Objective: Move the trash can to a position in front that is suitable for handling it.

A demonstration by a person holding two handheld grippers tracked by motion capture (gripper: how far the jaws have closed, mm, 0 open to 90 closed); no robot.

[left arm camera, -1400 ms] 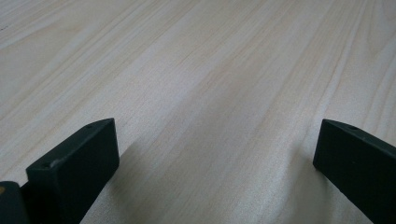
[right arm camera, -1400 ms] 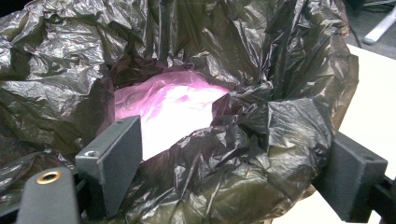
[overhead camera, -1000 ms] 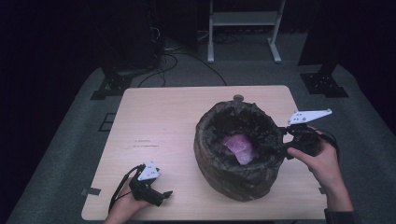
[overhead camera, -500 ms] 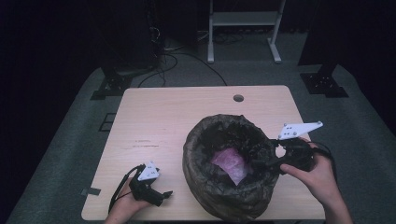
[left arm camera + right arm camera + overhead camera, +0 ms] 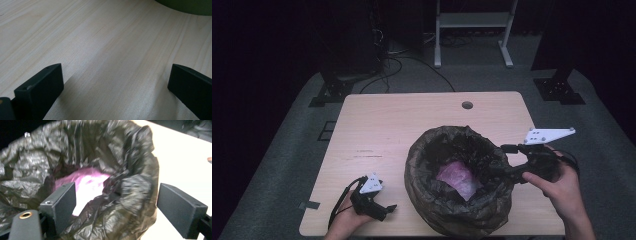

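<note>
Dragged nearer the surface's [image 5: 377,125] front edge since 1 second ago: black bag [image 5: 432,200], pink item [image 5: 458,179] inside. Thin, soft, crinkly, likely light; best pinched at the rolled rim. Right claw [image 5: 499,171] apart, straddling that rim. Left claw [image 5: 388,209] apart, resting idle. No readable writing.

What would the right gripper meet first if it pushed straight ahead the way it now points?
Most likely the crumpled rim of the black bag, which sits between the open jaws of the right gripper. Beyond that fold lies the pink thing inside the bag, though depth is hard to judge.
</note>
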